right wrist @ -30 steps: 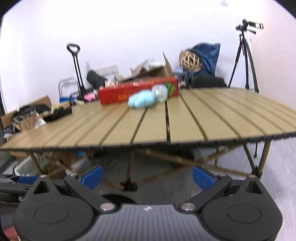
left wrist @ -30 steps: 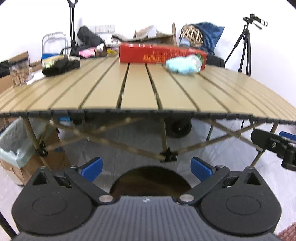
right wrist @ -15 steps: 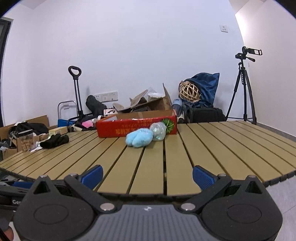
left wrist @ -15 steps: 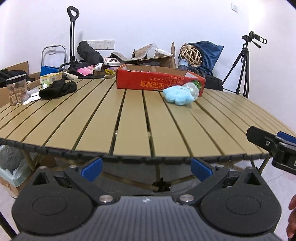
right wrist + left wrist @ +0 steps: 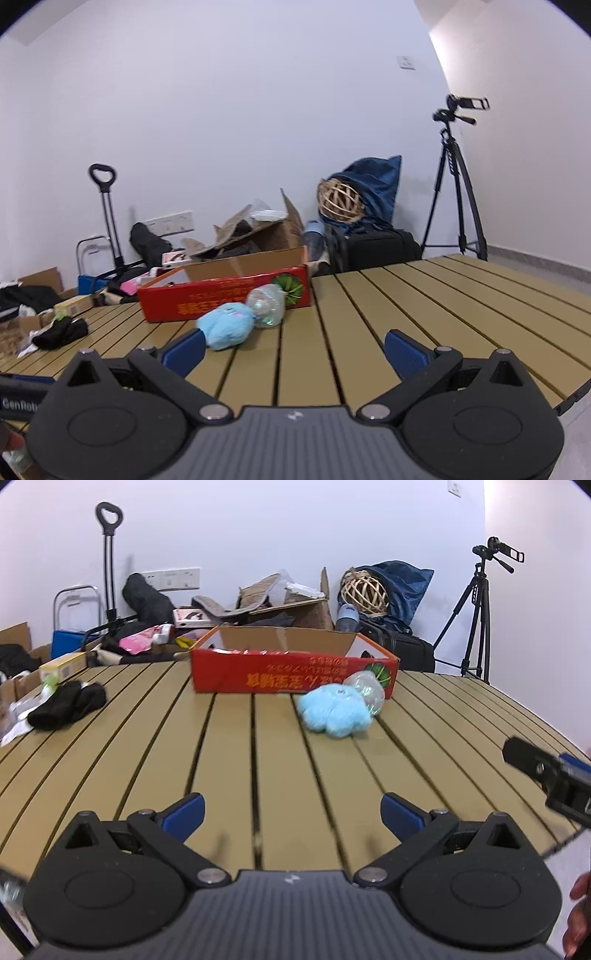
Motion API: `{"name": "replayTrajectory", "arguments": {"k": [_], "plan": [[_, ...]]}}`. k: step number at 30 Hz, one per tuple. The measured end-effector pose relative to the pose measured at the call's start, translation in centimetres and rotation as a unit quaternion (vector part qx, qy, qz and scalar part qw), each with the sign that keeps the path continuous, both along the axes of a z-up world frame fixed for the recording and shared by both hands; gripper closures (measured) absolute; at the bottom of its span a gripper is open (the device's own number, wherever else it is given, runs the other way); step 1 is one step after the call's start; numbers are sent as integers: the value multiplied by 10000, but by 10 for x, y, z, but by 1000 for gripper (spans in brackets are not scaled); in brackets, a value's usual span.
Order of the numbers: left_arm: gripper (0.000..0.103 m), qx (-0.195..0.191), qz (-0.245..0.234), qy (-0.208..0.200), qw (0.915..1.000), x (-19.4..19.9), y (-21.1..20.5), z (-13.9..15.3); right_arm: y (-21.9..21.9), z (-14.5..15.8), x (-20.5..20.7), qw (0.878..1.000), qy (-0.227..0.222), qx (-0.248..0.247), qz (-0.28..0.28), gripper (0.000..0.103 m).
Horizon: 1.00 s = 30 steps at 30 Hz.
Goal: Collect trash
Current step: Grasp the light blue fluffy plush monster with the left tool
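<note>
Big tan slatted counter (image 5: 147, 746) carries an open red cardboard box (image 5: 291, 672), with a fluffy light-blue plush (image 5: 334, 712) and crumpled clear plastic bottle (image 5: 365, 688) touching just in front, while left tool (image 5: 291, 808) and right tool (image 5: 293, 350) hover spread wide, holding nothing.

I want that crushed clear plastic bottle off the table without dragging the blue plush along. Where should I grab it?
Probably take the crushed clear plastic bottle by its free end, coming from the right with the right hand-held gripper. The blue plush toy presses against its left side and the red cardboard box backs it.
</note>
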State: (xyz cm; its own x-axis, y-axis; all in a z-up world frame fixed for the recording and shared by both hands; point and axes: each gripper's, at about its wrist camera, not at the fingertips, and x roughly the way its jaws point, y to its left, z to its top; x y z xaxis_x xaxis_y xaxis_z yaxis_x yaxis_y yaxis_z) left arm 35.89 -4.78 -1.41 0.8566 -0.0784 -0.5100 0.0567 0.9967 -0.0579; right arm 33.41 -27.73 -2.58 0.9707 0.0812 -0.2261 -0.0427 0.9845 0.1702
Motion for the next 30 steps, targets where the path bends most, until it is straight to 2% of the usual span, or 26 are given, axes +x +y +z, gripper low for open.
{"name": "replayTrajectory", "arguments": {"k": [7, 11, 15, 23, 27, 30], "plan": [[0, 39, -326, 241, 9992, 53, -24, 12, -18, -4, 26, 9996, 1, 70, -288, 0], [0, 235, -412, 294, 9984, 85, -43, 15, -29, -3, 42, 9990, -21, 137, -432, 0], [0, 397, -442, 472, 9971, 117, -59, 9, -47, -1, 59, 9976, 61, 419, -548, 0], [0, 741, -206, 606, 9952, 169, -76, -4, -82, -7, 90, 9916, 388, 913, -825, 0], [0, 940, -60, 674, 9933, 192, -82, -11, -90, -14, 97, 9894, 500, 1000, -928, 0], [0, 851, 32, 844, 9928, 205, -79, -18, -93, -18, 102, 9885, 578, 1045, -929, 0]]}}
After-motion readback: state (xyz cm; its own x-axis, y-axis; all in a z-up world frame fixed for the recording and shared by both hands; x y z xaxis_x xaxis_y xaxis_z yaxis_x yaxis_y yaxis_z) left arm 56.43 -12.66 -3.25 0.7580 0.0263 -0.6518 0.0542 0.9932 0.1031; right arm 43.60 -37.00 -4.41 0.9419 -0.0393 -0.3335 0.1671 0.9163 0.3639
